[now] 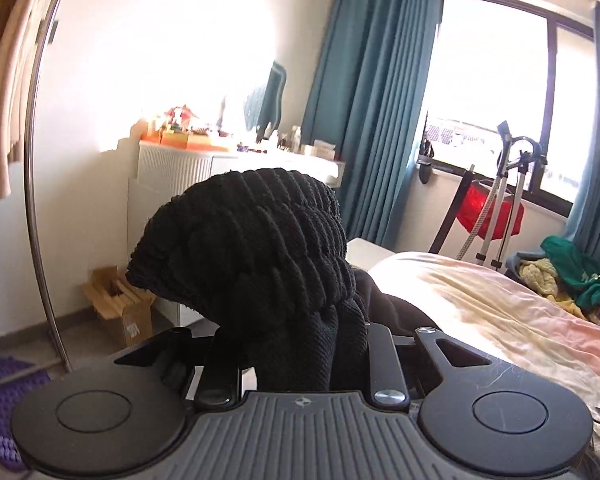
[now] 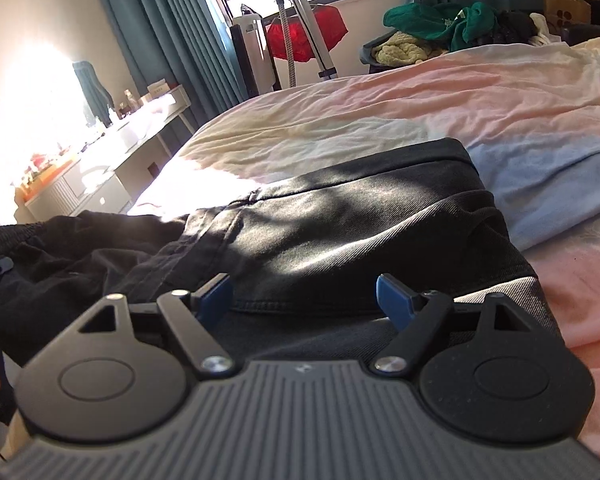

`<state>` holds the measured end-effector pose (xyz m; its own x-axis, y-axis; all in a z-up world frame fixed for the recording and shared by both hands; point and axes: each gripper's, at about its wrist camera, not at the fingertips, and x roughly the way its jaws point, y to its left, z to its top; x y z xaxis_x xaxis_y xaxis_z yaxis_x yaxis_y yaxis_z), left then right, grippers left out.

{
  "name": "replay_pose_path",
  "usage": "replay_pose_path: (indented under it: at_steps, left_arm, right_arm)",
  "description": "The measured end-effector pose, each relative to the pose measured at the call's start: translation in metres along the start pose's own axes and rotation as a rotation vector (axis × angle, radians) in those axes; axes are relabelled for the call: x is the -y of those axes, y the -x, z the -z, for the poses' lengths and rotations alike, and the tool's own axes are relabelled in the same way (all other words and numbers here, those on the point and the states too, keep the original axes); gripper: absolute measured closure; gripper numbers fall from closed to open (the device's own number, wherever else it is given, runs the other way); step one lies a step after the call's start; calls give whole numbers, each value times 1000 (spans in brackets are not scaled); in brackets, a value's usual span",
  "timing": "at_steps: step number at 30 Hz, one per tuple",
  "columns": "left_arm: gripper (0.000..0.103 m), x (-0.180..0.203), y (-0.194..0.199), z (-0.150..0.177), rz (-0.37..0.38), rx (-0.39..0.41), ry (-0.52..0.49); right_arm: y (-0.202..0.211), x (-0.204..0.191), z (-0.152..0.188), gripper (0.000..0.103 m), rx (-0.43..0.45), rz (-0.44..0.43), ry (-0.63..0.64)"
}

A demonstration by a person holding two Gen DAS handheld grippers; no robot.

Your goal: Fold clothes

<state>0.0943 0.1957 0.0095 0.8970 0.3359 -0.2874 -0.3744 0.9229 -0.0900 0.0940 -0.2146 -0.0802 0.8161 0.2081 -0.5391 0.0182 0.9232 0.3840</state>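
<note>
Jaws: left gripper (image 1: 288, 344) clamps black ribbed waistband (image 1: 248, 248); right gripper (image 2: 305, 294) spread over black trousers (image 2: 340, 220) on bed (image 2: 460, 92). Prob. best: pinch hem, keep edges aligned.

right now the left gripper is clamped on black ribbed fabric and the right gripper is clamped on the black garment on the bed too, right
Not quite. The right gripper is open, its blue pads spread apart over the black garment; the right wrist view shows it. The left gripper does clamp the black ribbed fabric.
</note>
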Motion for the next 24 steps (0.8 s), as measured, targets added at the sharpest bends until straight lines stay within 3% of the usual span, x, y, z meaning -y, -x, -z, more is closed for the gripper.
replay_pose_path:
  at_steps: [5, 9, 14, 17, 20, 24]
  left_arm:
    - [80, 117, 45, -25, 57, 195, -211]
    - [82, 221, 90, -12, 165, 331, -340]
    - [83, 345, 133, 62, 320, 421, -590]
    - [83, 404, 138, 133, 411, 399, -783]
    - [82, 445, 135, 195, 465, 335, -967]
    - [81, 465, 127, 227, 452, 332, -1022]
  right_arm:
    - [46, 63, -29, 22, 64, 25, -270]
    - [79, 120, -45, 20, 150, 35, -440]
    - [108, 171, -52, 20, 265, 69, -559]
    - [114, 192, -53, 20, 299, 66, -603]
    - [109, 206, -51, 20, 293, 57, -616]
    - [93, 221, -49, 20, 238, 22, -643]
